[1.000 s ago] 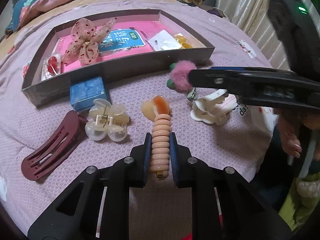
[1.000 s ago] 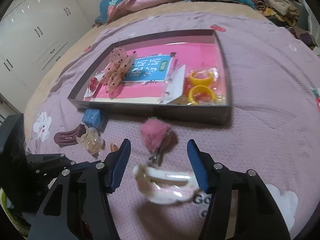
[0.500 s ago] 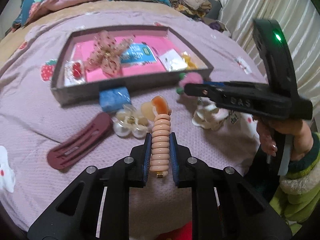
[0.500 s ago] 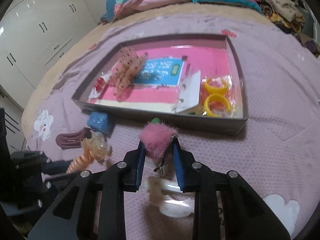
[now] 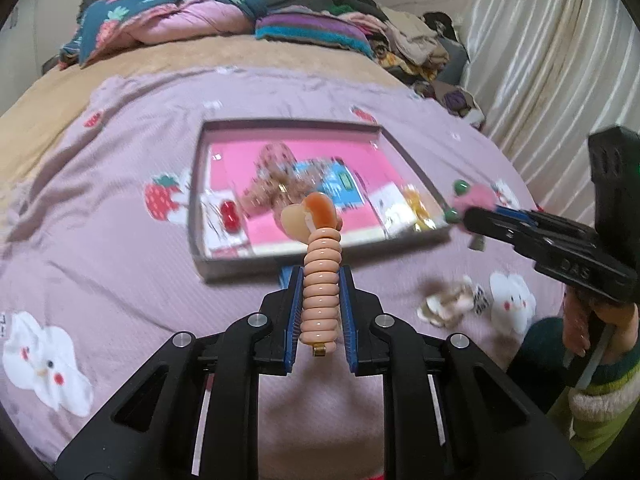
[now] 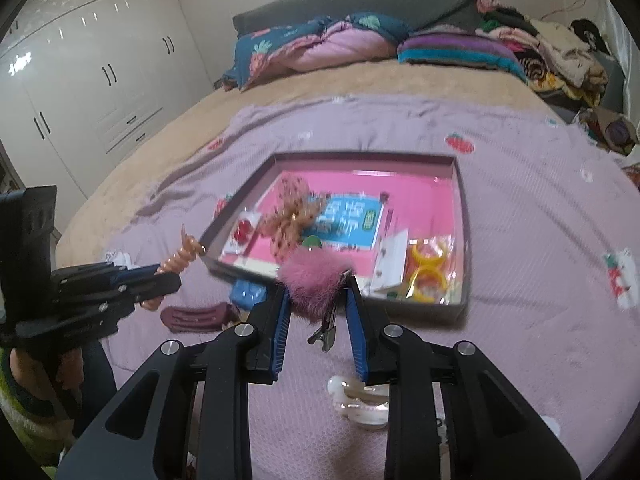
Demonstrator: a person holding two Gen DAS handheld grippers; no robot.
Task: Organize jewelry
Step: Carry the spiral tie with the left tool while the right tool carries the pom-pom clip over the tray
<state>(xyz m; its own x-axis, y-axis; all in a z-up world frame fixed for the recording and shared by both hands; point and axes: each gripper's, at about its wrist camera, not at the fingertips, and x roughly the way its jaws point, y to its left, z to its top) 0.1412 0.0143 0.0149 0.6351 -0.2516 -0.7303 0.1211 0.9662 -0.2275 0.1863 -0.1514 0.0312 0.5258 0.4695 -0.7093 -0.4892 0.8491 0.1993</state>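
Note:
My left gripper [image 5: 319, 312] is shut on a peach ribbed hair clip [image 5: 320, 288], held up above the purple blanket in front of the grey tray [image 5: 208, 268]; the clip also shows in the right wrist view [image 6: 182, 258]. My right gripper [image 6: 318, 320] is shut on a pink fluffy pom-pom clip [image 6: 314, 280], its metal clasp hanging down, held above the blanket near the tray's front wall [image 6: 440, 308]. The pom-pom also shows in the left wrist view [image 5: 478, 198]. The tray holds a pink bow [image 6: 292, 212], a blue card, red earrings and yellow rings [image 6: 428, 268].
On the blanket lie a white claw clip [image 6: 360, 404], a maroon snap clip [image 6: 196, 316] and a small blue box [image 6: 248, 292]. Another cream clip [image 5: 448, 304] lies right of the left gripper. Pillows and clothes pile at the bed's far end; wardrobes stand left.
Both grippers have risen off the blanket with their clips. The right gripper closed on the pom-pom clip and lifted it. The tray now sits farther below both cameras.

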